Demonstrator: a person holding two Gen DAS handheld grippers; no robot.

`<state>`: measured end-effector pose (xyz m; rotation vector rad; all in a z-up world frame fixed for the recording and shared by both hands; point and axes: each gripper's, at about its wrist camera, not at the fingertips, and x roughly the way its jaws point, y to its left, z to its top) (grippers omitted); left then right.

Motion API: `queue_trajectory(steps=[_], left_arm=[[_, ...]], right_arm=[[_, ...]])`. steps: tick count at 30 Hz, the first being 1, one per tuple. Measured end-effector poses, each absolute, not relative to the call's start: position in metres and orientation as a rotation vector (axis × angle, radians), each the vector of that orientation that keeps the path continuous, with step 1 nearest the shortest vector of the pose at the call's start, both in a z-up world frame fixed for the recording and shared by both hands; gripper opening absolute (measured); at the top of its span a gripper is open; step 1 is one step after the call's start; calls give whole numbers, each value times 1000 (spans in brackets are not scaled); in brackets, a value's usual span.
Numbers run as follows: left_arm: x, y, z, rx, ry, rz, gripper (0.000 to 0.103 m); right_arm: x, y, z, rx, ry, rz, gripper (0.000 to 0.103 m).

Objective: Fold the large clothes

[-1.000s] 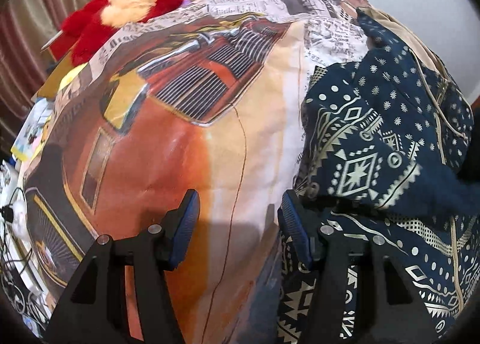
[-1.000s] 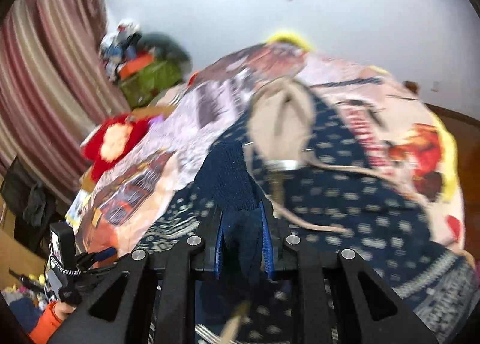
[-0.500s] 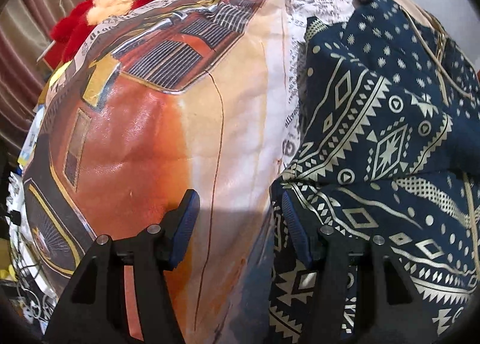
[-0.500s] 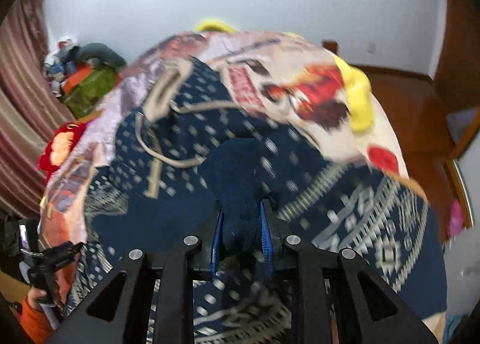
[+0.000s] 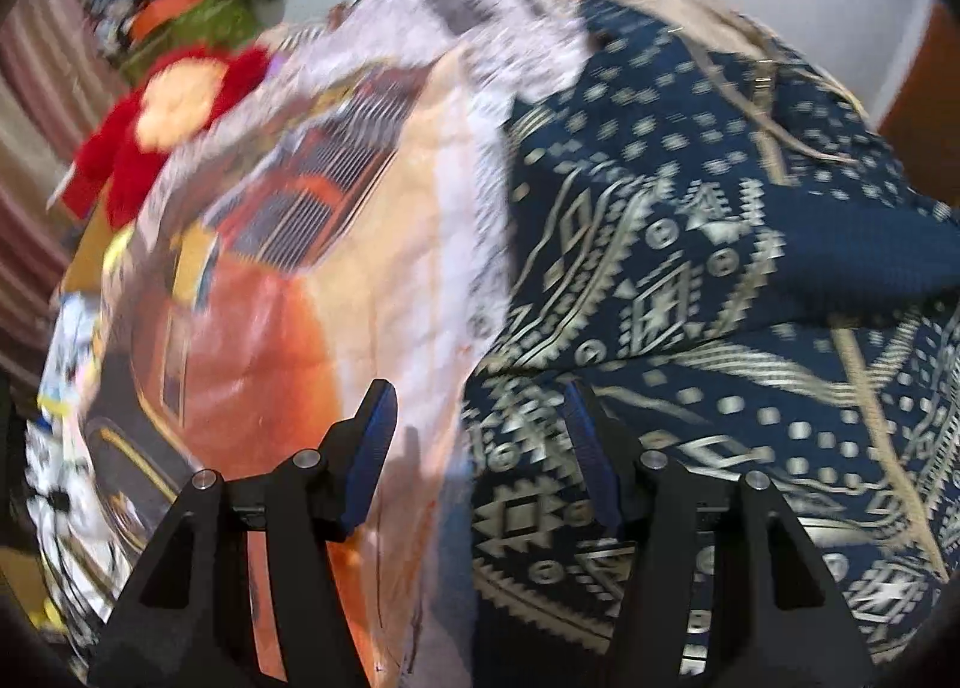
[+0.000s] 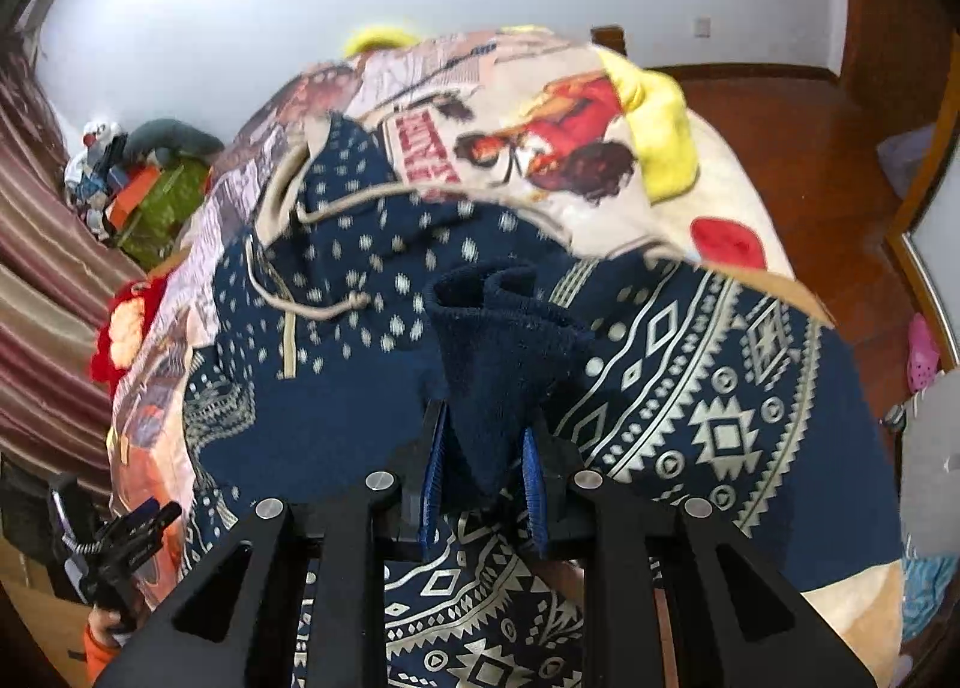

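The right gripper (image 6: 483, 478) is clamped on the dark ribbed cuff (image 6: 498, 352) of the hoodie (image 6: 690, 388), a navy one with cream patterns. The cuff stands up between the blue pads, and the sleeve runs from the jaws down onto the body of the garment. The hoodie lies spread on the bed, over a bedspread (image 5: 312, 328) printed with a car, its hood (image 6: 324, 160) and drawstrings (image 6: 312, 268) at the far end and its hem nearest the person.

The left gripper (image 5: 474, 448) hovers with its jaws apart and nothing between them, straddling the hoodie's left edge: one finger over bare bedspread, the other over patterned cloth. In the right wrist view it shows small at the lower left, well apart from the cuff.

The hoodie's long axis runs away from both grippers, hem near and hood far, so the sleeve in the right gripper probably has to cross that axis and lie flat on the chest. That makes the right hand the working one; the left is nearer the side seam and looks ready to pinch that edge. A red plush toy (image 5: 168, 112) sits beyond the bed's left side, clear of the work.
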<state>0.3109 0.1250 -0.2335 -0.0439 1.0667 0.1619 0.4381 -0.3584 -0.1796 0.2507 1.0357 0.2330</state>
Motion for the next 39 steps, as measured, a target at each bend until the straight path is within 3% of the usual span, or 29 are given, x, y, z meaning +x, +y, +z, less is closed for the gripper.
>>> queue_trajectory(steps=[5, 11, 21, 28, 32, 39], left_arm=[[326, 92, -232, 45, 1070, 51, 59], [355, 70, -268, 169, 1094, 114, 61], [370, 147, -291, -115, 1141, 364, 65], [372, 144, -292, -69, 1132, 398, 65], [367, 148, -288, -114, 1141, 382, 65], [346, 131, -254, 15, 1105, 296, 64]], right_arm=[[435, -373, -164, 305, 965, 193, 19], [439, -385, -172, 364, 989, 190, 20], [446, -399, -205, 370, 1062, 196, 20], [432, -430, -195, 553, 966, 191, 20], [418, -451, -173, 441, 871, 28, 20], [397, -490, -153, 371, 886, -11, 20]])
